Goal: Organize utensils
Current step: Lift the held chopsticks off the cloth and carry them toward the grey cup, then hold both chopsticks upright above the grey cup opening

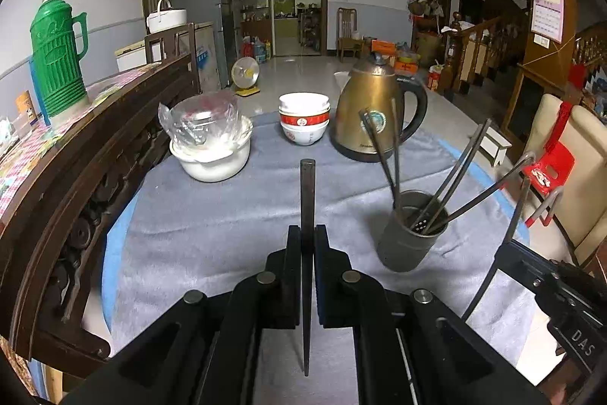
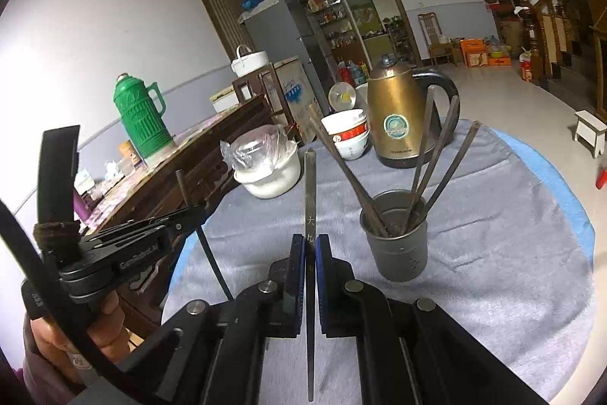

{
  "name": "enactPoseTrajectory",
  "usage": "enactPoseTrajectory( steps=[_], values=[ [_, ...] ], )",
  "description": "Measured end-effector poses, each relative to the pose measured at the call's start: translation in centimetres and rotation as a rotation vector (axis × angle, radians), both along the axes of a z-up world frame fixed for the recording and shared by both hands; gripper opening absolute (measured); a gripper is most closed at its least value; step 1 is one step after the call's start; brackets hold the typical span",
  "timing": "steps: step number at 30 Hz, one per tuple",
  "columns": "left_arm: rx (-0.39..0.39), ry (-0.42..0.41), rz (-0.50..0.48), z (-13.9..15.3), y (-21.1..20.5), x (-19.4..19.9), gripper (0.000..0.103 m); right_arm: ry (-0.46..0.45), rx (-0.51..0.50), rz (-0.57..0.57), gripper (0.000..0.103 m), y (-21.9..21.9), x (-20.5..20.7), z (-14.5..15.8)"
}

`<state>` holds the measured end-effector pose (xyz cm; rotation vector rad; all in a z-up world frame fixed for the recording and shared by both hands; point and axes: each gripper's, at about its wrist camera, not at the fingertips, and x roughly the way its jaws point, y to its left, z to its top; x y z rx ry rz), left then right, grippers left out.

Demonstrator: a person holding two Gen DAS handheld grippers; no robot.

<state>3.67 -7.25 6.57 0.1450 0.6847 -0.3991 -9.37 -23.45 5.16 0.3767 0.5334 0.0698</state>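
Observation:
A grey metal holder cup stands on the grey cloth with several dark chopsticks leaning in it; it also shows in the right wrist view. My left gripper is shut on a dark chopstick, held upright, left of the cup. My right gripper is shut on a steel chopstick, also left of the cup. The right gripper shows at the right edge of the left wrist view, and the left gripper at the left of the right wrist view.
A brass kettle, stacked red-and-white bowls and a white pot with a bagged lid stand at the back of the cloth. A dark wooden cabinet with a green thermos is at the left.

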Motion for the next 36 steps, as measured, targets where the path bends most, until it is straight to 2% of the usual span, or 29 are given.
enactPoseTrajectory(
  steps=[12, 22, 28, 36],
  values=[
    [-0.007, -0.039, -0.031, 1.6, -1.3, -1.3, 0.006, -0.036, 0.032, -0.048, 0.006, -1.9, -0.8, 0.3],
    [-0.060, -0.062, -0.079, 3.9, -1.9, -1.8, 0.006, -0.119, 0.033, -0.121, 0.006, -3.9, -2.1, 2.0],
    [-0.093, -0.063, -0.124, 5.6, -3.0, -1.1, 0.006, -0.162, 0.005, -0.154, 0.006, -5.0, -1.4, 3.7],
    [-0.171, -0.126, -0.166, 8.9, -5.7, 0.4, 0.006, -0.239, -0.075, -0.222, 0.006, -6.2, 0.8, 5.9]
  ],
)
